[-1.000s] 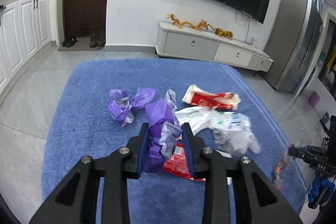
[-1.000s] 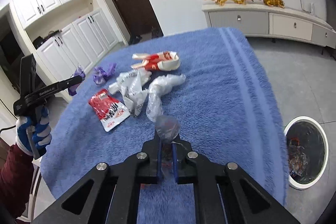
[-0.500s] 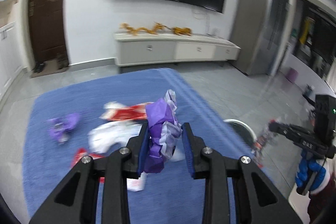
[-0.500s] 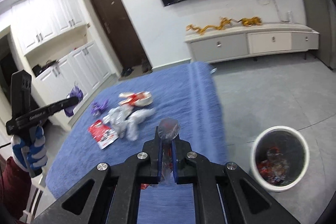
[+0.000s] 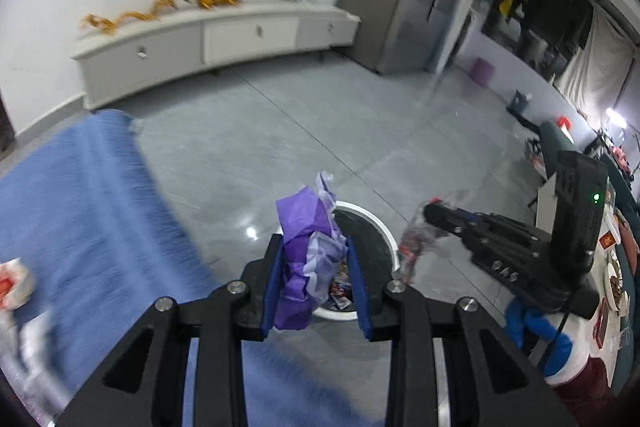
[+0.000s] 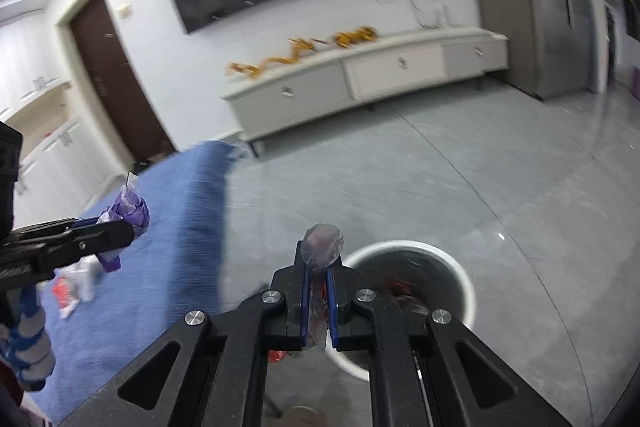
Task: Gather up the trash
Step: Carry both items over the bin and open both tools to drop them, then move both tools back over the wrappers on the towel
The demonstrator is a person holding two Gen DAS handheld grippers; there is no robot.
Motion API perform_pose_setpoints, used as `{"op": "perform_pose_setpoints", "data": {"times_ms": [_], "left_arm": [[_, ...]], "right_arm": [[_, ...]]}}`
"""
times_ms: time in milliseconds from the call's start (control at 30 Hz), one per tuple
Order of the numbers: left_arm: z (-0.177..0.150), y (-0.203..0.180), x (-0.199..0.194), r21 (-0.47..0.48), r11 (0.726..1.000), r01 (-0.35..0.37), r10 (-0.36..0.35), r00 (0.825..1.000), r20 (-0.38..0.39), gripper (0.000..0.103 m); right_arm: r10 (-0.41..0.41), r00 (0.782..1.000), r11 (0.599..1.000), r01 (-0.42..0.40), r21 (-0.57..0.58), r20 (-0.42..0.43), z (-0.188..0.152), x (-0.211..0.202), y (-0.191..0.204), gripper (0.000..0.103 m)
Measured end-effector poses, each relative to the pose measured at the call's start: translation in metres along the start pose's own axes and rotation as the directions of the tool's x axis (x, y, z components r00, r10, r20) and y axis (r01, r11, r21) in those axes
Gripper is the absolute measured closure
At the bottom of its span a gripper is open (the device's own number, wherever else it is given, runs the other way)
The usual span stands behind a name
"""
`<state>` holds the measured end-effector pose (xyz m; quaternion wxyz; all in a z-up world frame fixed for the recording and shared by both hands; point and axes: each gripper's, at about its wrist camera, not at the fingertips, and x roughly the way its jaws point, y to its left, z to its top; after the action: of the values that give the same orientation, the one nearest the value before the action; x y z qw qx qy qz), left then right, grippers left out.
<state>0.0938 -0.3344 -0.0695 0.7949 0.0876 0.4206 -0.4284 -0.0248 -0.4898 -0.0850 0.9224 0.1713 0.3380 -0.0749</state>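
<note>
Purple crumpled wrapper [image 5: 306, 259] clamped in left gripper [image 5: 316, 281]; right gripper [image 6: 319, 301] pinches seemingly clear plastic [image 6: 322, 247].

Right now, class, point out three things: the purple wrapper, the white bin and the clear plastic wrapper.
purple wrapper [image 5: 304, 255], left wrist view, crumpled middle between the pads.
white bin [image 6: 466, 281], right wrist view, right side of its rim.
clear plastic wrapper [image 6: 322, 245], right wrist view, bunched top above the pads.

Readable text: none in either view.
Red wrappers in the white round bin [image 5: 385, 231]: print blurred, illegible.
Black handheld gripper body [image 5: 516, 255]: markings too small.
</note>
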Motion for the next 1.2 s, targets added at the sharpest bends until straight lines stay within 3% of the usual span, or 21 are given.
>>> {"op": "perform_pose_setpoints", "data": {"times_ms": [300, 400, 467, 533, 633, 767, 900, 1200], "left_arm": [[0.02, -0.028, 0.106, -0.013, 0.999, 0.05, -0.051, 0.989, -0.137, 0.07], [0.021, -0.026, 0.123, -0.039, 0.997, 0.059, -0.065, 0.984, -0.164, 0.067], [0.022, -0.025, 0.131, -0.052, 0.997, 0.061, -0.069, 0.983, -0.171, 0.058], [0.022, -0.024, 0.134, -0.06, 0.996, 0.06, -0.07, 0.983, -0.168, 0.055], [0.023, -0.025, 0.135, -0.07, 0.996, 0.062, -0.073, 0.984, -0.164, 0.055], [0.021, -0.026, 0.117, -0.065, 0.997, 0.042, -0.049, 0.993, -0.11, 0.055], [0.018, -0.028, 0.078, -0.048, 0.999, 0.021, -0.021, 1.0, -0.006, 0.055], [-0.006, -0.015, -0.029, -0.025, 0.997, -0.076, 0.079, 0.987, 0.141, 0.055]], "right_arm": [[-0.078, 0.986, 0.992, 0.091, 0.083, -0.149, -0.013, 0.084, -0.056, 0.095], [-0.094, 0.979, 0.989, 0.113, 0.098, -0.183, -0.019, 0.102, -0.066, 0.083], [-0.104, 0.976, 0.986, 0.127, 0.11, -0.192, -0.023, 0.106, -0.072, 0.066], [-0.112, 0.975, 0.983, 0.137, 0.12, -0.194, -0.023, 0.106, -0.078, 0.061], [-0.124, 0.973, 0.982, 0.149, 0.119, -0.193, -0.023, 0.102, -0.079, 0.06], [-0.136, 0.975, 0.981, 0.157, 0.113, -0.174, -0.022, 0.086, -0.074, 0.059], [-0.141, 0.983, 0.986, 0.151, 0.077, -0.117, -0.014, 0.058, -0.053, 0.053], [-0.112, 0.993, 0.992, 0.114, -0.051, 0.035, 0.003, -0.014, 0.027, 0.053]]}}
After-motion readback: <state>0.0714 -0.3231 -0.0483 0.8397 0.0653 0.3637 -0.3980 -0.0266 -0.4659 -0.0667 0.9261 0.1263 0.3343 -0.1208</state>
